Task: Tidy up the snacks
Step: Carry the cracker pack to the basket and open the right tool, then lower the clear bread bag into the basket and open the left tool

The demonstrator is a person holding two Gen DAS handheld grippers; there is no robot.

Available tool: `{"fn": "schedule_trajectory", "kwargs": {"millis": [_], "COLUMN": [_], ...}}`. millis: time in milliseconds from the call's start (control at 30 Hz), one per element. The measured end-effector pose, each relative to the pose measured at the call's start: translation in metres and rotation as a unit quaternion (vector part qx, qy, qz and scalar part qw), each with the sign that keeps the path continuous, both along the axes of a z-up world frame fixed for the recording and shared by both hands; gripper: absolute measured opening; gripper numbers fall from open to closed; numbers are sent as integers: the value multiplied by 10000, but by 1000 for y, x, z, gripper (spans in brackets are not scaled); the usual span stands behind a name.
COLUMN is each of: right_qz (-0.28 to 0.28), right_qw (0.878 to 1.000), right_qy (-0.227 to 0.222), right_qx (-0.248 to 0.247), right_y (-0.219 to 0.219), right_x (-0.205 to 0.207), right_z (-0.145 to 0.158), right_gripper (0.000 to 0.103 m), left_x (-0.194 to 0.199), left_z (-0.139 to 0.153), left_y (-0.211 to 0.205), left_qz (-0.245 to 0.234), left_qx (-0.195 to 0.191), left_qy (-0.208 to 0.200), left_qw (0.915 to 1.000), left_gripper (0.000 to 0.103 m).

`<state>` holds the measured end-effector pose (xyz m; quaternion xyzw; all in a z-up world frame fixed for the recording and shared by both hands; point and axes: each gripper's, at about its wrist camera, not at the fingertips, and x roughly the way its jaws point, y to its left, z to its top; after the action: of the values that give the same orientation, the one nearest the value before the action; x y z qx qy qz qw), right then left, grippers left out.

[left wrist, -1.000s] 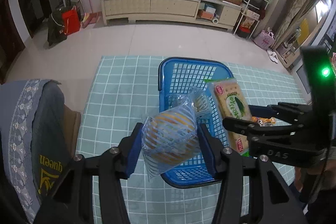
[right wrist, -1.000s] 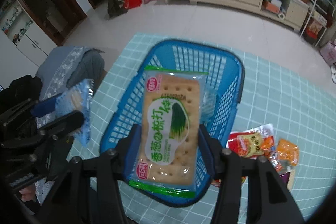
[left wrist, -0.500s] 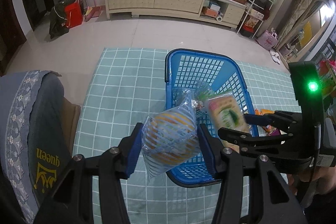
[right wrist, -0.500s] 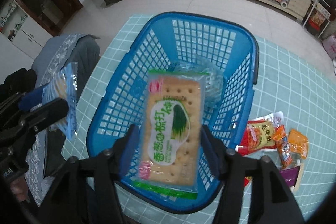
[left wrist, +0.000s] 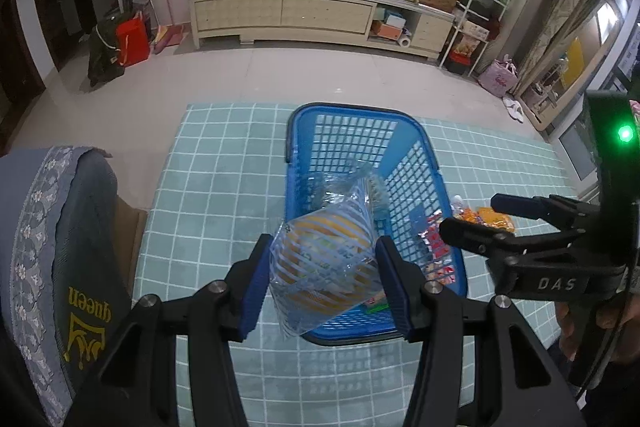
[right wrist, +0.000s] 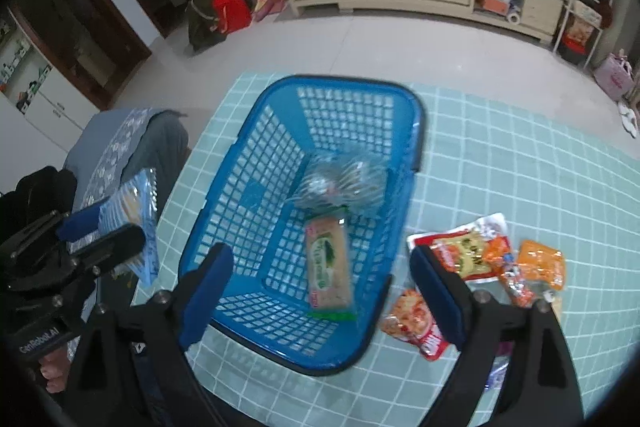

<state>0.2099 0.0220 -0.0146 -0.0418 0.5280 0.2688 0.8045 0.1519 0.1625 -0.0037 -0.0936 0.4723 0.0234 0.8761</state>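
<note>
While the right gripper opens empty above the blue plastic basket, the left gripper clamps a blue-striped clear-wrapped bun just short of its near rim.

The basket is bright blue with a grid of holes. The cracker pack is tan with green print and green ends. The bag is clear with pale blue stripes over orange. The worktop cloth is light teal, checked with white lines. At 3 o'clock of the basket, the packets are red and orange.
</note>
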Motion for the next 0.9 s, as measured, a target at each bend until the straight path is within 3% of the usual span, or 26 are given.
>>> {"fn": "schedule_trajectory", "kwargs": {"millis": [433, 900], "right_qz": [-196, -522], "right_qw": [9988, 9970], "right_qy": [-421, -414], "right_qx": [-120, -385], "right_y": [-48, -80], "right_x": [0, 17], "right_z": [8, -18], "right_gripper": [100, 101], "left_x": [16, 52], "left_z": [-5, -46], "left_y": [-38, -65], "left_qz": [-327, -590], "left_qx": [-93, -199], "left_qy": [-14, 378], "left_qw": [9994, 9973], "left_gripper": [49, 50]}}
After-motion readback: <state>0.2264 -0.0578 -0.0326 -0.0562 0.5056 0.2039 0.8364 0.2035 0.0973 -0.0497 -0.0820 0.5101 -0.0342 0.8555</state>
